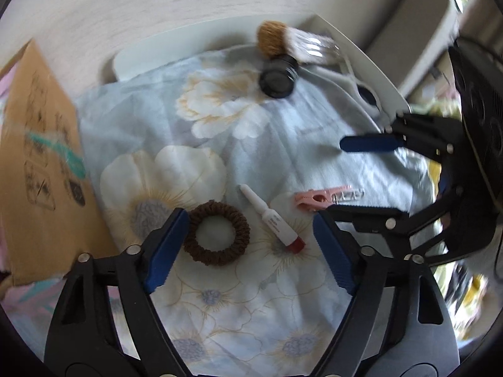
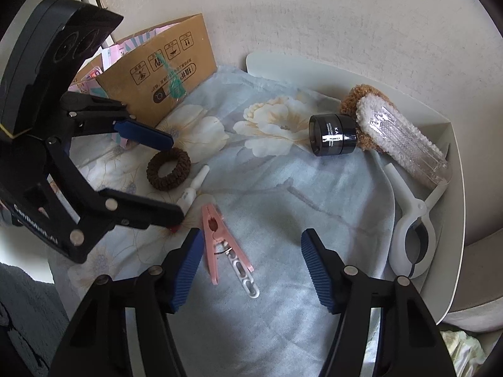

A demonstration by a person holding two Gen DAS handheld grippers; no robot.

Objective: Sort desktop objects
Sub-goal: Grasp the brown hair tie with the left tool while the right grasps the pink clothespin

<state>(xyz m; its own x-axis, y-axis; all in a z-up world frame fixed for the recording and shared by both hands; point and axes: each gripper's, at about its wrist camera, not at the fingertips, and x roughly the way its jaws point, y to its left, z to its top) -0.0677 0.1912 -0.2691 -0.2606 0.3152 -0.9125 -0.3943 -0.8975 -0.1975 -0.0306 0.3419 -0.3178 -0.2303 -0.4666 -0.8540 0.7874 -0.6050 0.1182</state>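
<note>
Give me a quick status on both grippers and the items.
Left gripper open over brown scrunchie and small tube. Right gripper open, pink clothespin between its fingers, ungripped. Nothing blocking.

The left hand-held gripper (image 1: 248,238) has two black plastic fingers with cut-out openings in their bases. Each finger ends in a blue pad (image 1: 165,251) with fine ribs. Round silver screws sit at the joints of the black links. The right hand-held gripper (image 2: 250,265) has the same build: black fingers, ribbed blue pads (image 2: 317,271), silver screws. Seen from the other camera, each body is a black angular housing with round recesses on its face. The left body carries white lettering and a thin yellow line along its edge.
</note>
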